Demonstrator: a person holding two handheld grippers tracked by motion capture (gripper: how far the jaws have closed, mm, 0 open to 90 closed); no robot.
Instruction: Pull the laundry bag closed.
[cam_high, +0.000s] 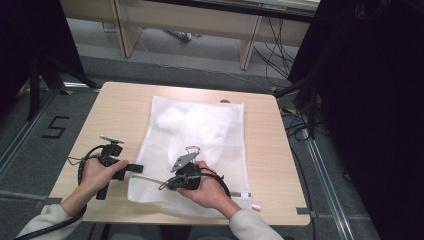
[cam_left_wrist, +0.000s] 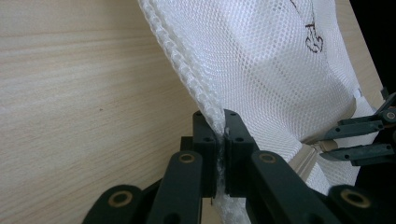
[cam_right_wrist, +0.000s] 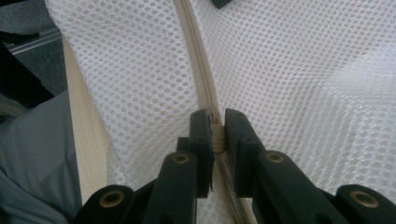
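A white mesh laundry bag (cam_high: 195, 145) lies flat on the wooden table (cam_high: 120, 110), with white fabric inside it. Its beige zipper (cam_right_wrist: 198, 70) runs along the near edge. My left gripper (cam_high: 134, 168) is shut on the bag's left near corner, the mesh edge (cam_left_wrist: 187, 60) pinched between its jaws. My right gripper (cam_high: 165, 185) is shut on the zipper pull (cam_right_wrist: 217, 135), a short way to the right of the left one. From the left gripper view, the right gripper (cam_left_wrist: 359, 135) shows at the far right on the zipper line.
The table's near edge (cam_high: 200, 222) lies just below both hands. Dark curtains and cables (cam_high: 300, 95) stand to the right of the table. A pale desk frame (cam_high: 190, 30) stands on the floor beyond the far edge.
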